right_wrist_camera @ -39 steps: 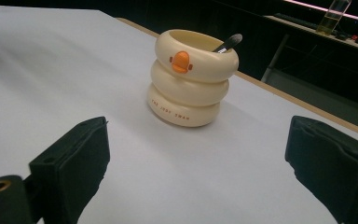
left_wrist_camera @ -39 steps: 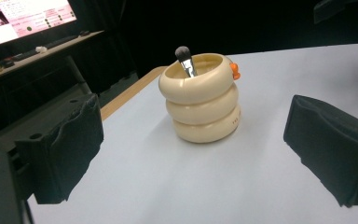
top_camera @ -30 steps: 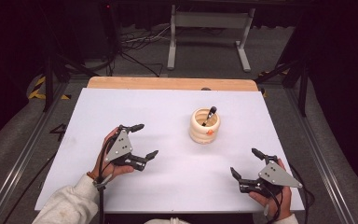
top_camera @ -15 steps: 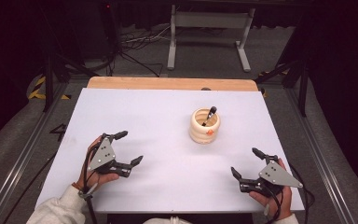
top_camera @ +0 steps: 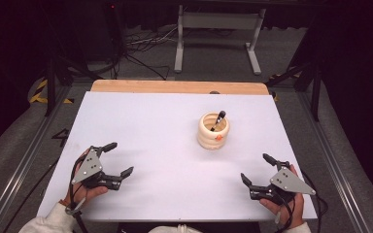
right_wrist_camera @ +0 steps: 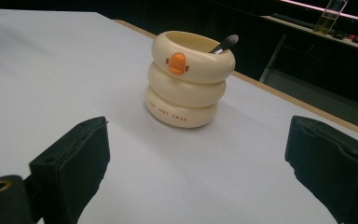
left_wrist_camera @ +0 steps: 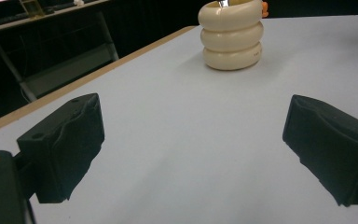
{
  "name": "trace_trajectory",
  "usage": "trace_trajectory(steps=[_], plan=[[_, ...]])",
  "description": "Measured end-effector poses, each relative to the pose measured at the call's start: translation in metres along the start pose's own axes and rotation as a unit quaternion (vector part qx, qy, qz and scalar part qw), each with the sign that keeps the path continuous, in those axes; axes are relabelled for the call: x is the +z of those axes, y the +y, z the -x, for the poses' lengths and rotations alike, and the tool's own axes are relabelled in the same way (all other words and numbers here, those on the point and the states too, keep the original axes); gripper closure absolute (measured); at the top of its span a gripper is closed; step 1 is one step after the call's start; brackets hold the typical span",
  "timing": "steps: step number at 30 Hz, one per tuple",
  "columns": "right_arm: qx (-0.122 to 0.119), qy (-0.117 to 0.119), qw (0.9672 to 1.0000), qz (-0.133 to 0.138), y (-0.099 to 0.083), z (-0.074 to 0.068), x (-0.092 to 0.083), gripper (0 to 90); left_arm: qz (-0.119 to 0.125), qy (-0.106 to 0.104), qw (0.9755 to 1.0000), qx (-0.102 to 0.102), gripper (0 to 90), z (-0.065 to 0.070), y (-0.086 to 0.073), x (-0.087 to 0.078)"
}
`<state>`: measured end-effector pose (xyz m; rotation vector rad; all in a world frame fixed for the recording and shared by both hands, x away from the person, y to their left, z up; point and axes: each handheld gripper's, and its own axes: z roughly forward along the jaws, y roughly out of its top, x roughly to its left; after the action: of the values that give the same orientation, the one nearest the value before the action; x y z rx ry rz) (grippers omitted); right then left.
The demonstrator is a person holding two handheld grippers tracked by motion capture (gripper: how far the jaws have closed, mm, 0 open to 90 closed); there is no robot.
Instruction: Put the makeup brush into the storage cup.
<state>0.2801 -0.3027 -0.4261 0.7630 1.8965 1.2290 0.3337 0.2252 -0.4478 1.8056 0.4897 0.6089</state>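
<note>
Cup: sitting right of middle, holding a dark stick.
Left gripper: moving lower left since before, jaws spreading wide.
Right gripper: staying put, jaws spreading wide.

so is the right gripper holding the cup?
No. The right gripper sits open on the table, well apart from the cream cup.

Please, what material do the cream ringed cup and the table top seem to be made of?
The cream ringed cup looks like glazed ceramic or glossy plastic: smooth, with soft highlights on its three rounded rings; which of the two cannot be told. The table top appears to be a matte white laminate or sheet, without reflections, over wood: a bare light wooden strip shows at its far edge.
</note>
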Motion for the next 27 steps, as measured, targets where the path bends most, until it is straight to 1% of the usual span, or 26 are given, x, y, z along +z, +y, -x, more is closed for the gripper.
trace_trajectory(steps=[3,5,6,7,9,11,12,13,14,15,17,20,27], plan=[[0.003,-0.003,1.0,0.001,-0.001,0.001,0.0,7.1,-0.003,0.004,1.0,0.001,5.8,0.0,-0.003,-0.004],[0.003,-0.005,1.0,-0.001,-0.001,0.002,-0.001,7.1,-0.004,0.005,0.9999,-0.008,5.8,-0.001,-0.006,-0.011],[0.003,-0.005,1.0,-0.001,-0.001,0.002,-0.001,7.1,-0.004,0.005,0.9999,-0.008,5.8,-0.001,-0.006,-0.011],[0.003,-0.004,1.0,0.0,-0.001,0.002,-0.001,7.1,-0.004,0.01,0.9999,-0.01,5.8,-0.002,-0.008,-0.015],[0.005,-0.004,1.0,0.0,-0.001,0.003,-0.001,7.1,-0.006,0.014,0.9997,-0.021,5.7,-0.003,-0.012,-0.019],[0.004,-0.003,1.0,-0.002,-0.002,0.003,0.0,7.1,-0.006,0.019,0.9995,-0.024,5.5,-0.004,-0.014,-0.023],[0.004,-0.003,1.0,-0.003,-0.003,0.004,0.0,7.1,-0.004,0.02,0.9993,-0.031,5.5,-0.004,-0.016,-0.026],[0.005,-0.002,1.0,-0.004,-0.003,0.004,0.0,7.1,-0.002,0.025,0.9991,-0.034,5.6,-0.004,-0.016,-0.027],[0.004,-0.004,1.0,-0.005,-0.003,0.004,0.0,7.1,-0.002,0.025,0.9991,-0.034,5.6,-0.004,-0.016,-0.027],[0.004,-0.004,1.0,-0.005,-0.003,0.004,0.0,7.1,0.0,0.024,0.999,-0.038,5.6,-0.002,-0.017,-0.027],[0.0,-0.006,1.0,-0.003,-0.003,0.004,-0.001,7.1,0.001,0.026,0.999,-0.035,5.6,0.001,-0.016,-0.027],[0.002,-0.009,1.0,0.002,-0.002,0.006,-0.003,7.1,0.0,0.022,0.9993,-0.031,5.6,0.004,-0.015,-0.025],[0.016,-0.022,0.9994,0.021,-0.002,0.01,-0.008,6.6,0.002,0.022,0.9995,-0.023,5.8,0.006,-0.014,-0.025]])
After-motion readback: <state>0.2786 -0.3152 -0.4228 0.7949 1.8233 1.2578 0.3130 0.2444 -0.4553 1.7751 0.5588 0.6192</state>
